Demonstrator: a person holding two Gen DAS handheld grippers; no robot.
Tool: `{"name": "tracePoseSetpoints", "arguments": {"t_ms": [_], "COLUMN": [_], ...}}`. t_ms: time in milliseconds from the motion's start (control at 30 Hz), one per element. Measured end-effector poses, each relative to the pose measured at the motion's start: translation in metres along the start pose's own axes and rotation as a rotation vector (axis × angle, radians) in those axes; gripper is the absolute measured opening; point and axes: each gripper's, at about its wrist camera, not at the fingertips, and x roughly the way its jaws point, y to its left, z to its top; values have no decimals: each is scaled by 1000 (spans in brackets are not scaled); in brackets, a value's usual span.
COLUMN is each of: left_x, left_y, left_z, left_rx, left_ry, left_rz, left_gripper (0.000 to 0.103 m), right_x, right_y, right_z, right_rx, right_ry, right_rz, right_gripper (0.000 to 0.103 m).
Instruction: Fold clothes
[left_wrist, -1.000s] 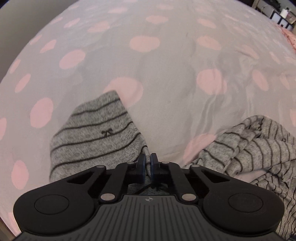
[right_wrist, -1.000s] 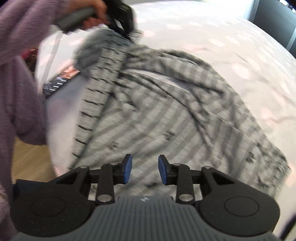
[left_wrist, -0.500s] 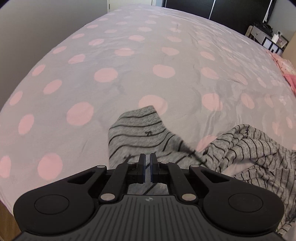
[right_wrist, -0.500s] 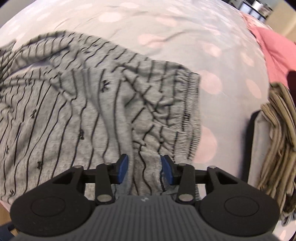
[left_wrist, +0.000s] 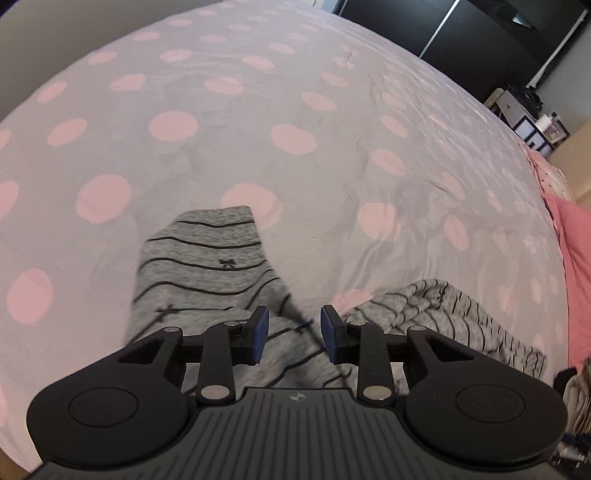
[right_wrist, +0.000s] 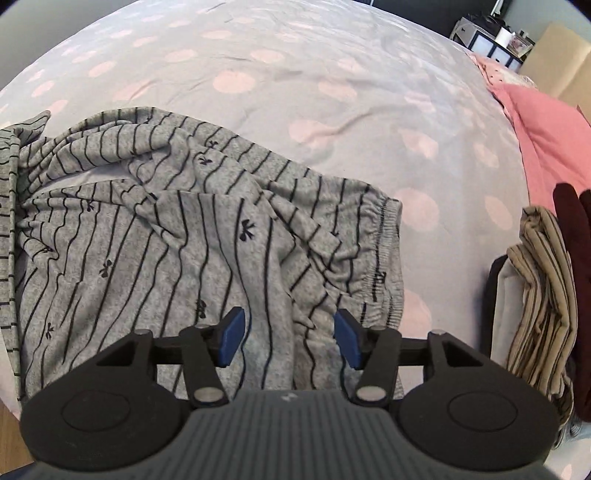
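On the spotted bedsheet (right_wrist: 332, 55) lie the grey striped trousers (right_wrist: 147, 258), spread crosswise with the elastic waistband (right_wrist: 384, 258) toward the stacked folded clothes (right_wrist: 543, 295) at the right. One leg (left_wrist: 207, 266) is laid out flat and apart, presumably so the garment can be squared before folding; the middle remains rumpled. The left gripper (left_wrist: 294, 332) hangs over the base of that leg, jaws opening, a modest gap, nothing pinched between the pads. The right gripper (right_wrist: 288, 336) hovers above the seat near the waistband, jaws opening about halfway, empty (cloth lies beneath, not gripped). A pink cloth (right_wrist: 546, 129) lies beyond the stack.
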Motion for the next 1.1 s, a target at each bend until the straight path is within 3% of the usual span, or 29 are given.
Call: {"name": "tracePoseSetpoints", "arguments": {"t_ms": [100, 267, 367, 533, 767, 933, 1100], "left_x": [23, 61, 67, 37, -46, -98, -107], "left_y": [-8, -10, -7, -11, 12, 59, 131], "left_z": [7, 10, 10, 7, -21, -55, -99], "left_rx": [-20, -14, -26, 7, 41, 17, -84], "left_ry": [35, 118, 115, 19, -83, -90, 9], "left_rz": [31, 158, 170, 124, 78, 152, 295], "left_gripper": [28, 26, 8, 1, 1, 1, 1], "right_x": [0, 1, 6, 13, 27, 21, 11], "right_y": [-4, -21, -32, -42, -58, -63, -51], "right_z": [3, 1, -1, -4, -15, -11, -1], "right_rx": [6, 39, 59, 57, 92, 134, 126], "right_ry": [-1, -1, 5, 22, 76, 58, 14], "right_rz": [1, -2, 3, -12, -59, -53, -30], "right_gripper": [60, 60, 60, 60, 60, 61, 62]}}
